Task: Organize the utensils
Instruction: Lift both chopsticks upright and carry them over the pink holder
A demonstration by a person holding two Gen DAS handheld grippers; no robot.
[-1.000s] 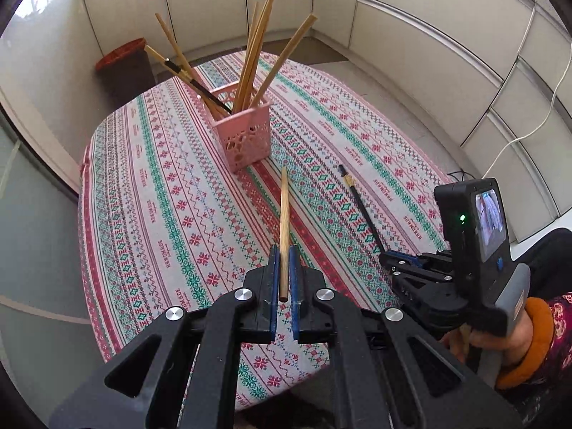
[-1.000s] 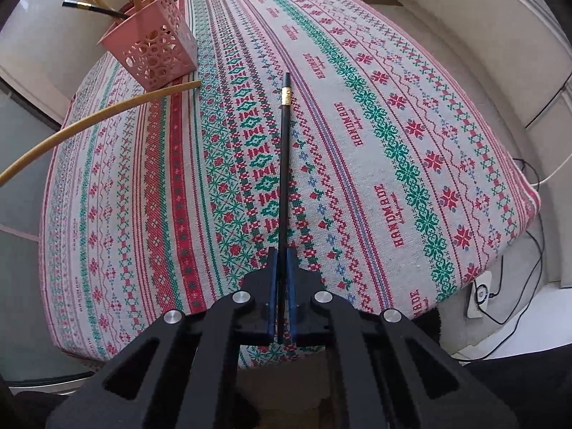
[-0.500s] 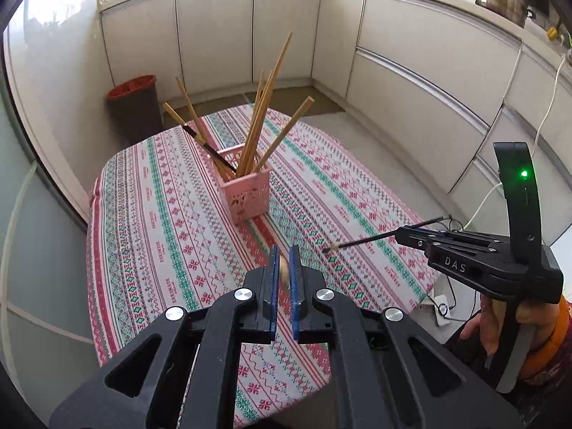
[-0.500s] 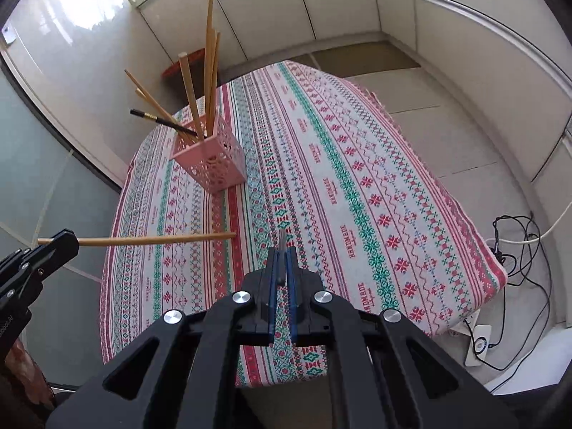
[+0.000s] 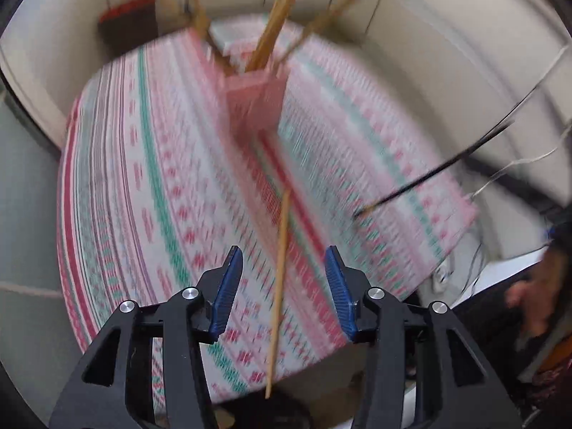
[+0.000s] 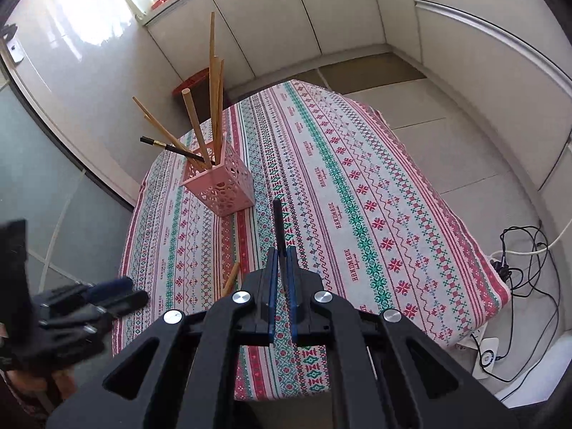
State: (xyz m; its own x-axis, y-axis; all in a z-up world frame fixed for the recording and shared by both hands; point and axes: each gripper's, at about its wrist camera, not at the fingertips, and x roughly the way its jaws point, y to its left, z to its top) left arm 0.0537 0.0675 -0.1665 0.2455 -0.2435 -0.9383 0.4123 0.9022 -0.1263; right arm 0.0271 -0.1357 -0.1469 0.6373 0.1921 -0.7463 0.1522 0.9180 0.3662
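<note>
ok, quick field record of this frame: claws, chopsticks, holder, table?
left claw: jaws opening, pads clear of the wooden chopstick between them
right claw: shut on black chopstick
holder: pink, upright on table, several chopsticks inside, one black
table: patterned cloth
left view: motion-blurred

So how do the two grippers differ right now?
The left gripper is opening, and a wooden chopstick sits loose between its pads. The right gripper is shut on a black chopstick. Both have blue pads and hang over the patterned tablecloth.
</note>
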